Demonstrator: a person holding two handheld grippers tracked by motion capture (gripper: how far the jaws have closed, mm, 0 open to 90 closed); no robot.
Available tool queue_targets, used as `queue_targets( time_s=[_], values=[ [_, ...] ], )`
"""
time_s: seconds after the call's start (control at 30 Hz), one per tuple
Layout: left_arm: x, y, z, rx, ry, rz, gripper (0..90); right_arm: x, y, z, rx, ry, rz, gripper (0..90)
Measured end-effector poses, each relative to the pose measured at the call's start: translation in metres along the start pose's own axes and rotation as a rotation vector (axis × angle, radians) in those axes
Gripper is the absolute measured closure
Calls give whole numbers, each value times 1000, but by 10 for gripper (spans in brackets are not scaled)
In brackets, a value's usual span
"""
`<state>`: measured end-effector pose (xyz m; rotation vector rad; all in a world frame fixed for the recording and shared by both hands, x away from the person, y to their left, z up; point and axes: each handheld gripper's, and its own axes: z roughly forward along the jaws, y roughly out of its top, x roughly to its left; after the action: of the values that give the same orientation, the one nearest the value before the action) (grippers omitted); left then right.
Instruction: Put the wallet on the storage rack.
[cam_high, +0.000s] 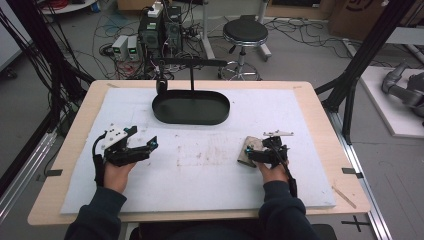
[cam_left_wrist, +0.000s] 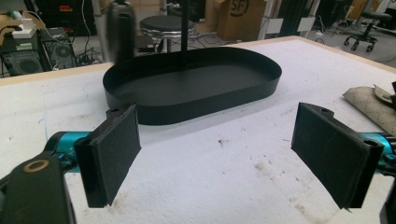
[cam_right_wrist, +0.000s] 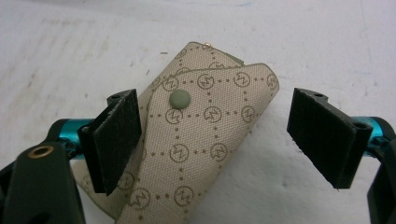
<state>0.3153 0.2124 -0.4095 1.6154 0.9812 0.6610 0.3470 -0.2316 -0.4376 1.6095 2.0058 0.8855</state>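
Note:
A beige pouch (cam_high: 245, 150) with a printed monogram pattern and a grey-green snap lies flat on the white mat, right of centre. My right gripper (cam_high: 256, 153) hovers over it, open. In the right gripper view the pouch (cam_right_wrist: 205, 140) lies between the spread pads, and the left pad (cam_right_wrist: 116, 140) overlaps its edge. My left gripper (cam_high: 145, 139) is open and holds nothing, left of centre above the mat. Seen from the left gripper (cam_left_wrist: 219, 154), the black oval tray (cam_left_wrist: 196, 105) is straight ahead and the pouch (cam_left_wrist: 369, 102) is at the far right.
The black oval tray (cam_high: 190, 119) sits at the back centre of the white mat (cam_high: 200, 175), with a thin black T-shaped stand (cam_high: 192, 75) rising from its far side. A stool (cam_high: 245, 32) and cabled equipment stand on the floor beyond the table.

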Motion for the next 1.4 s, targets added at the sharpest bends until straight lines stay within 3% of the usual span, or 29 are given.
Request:
queue_targets(
  time_s=[0.07,0.13,0.23,0.33,0.43,0.47,0.5,0.53,0.57,0.8,0.87,0.9,0.97,1.07,1.3,1.4],
  values=[
    [0,0,0,0,0,0,153,8,0,3,-2,-23,41,173],
    [0,0,0,1,-1,-1,153,15,0,6,-5,-21,25,163],
    [1,-1,0,2,1,-3,154,24,-1,12,1,-74,18,135],
    [1,-1,0,3,1,-3,154,28,0,15,-7,-95,-97,131],
    [0,-1,1,6,-1,-1,157,30,1,19,0,-105,-126,129],
    [0,-1,1,6,-5,0,156,33,2,20,-2,-117,-162,128],
    [0,-1,2,7,-4,1,157,35,2,21,-2,-122,-243,129],
    [0,-1,1,8,-4,1,157,35,2,22,6,-122,-292,130],
    [0,-1,1,6,-3,-1,157,35,2,22,4,-120,-308,131],
    [2,-2,0,7,4,-3,159,26,3,22,41,-86,-202,150],
    [1,-2,-1,5,3,-3,160,24,3,22,54,-68,-153,191],
    [1,-2,0,5,1,-3,161,24,4,21,62,-51,-138,256],
    [1,-2,0,9,0,-1,161,25,5,19,66,-9,-170,360],
    [0,-3,1,11,-5,-1,162,28,8,16,59,-15,-270,412],
    [2,-4,2,14,-3,-7,164,27,14,14,5,53,-355,460],
    [2,-5,2,16,-4,-7,164,28,22,15,-21,110,-348,462]
  ],
)
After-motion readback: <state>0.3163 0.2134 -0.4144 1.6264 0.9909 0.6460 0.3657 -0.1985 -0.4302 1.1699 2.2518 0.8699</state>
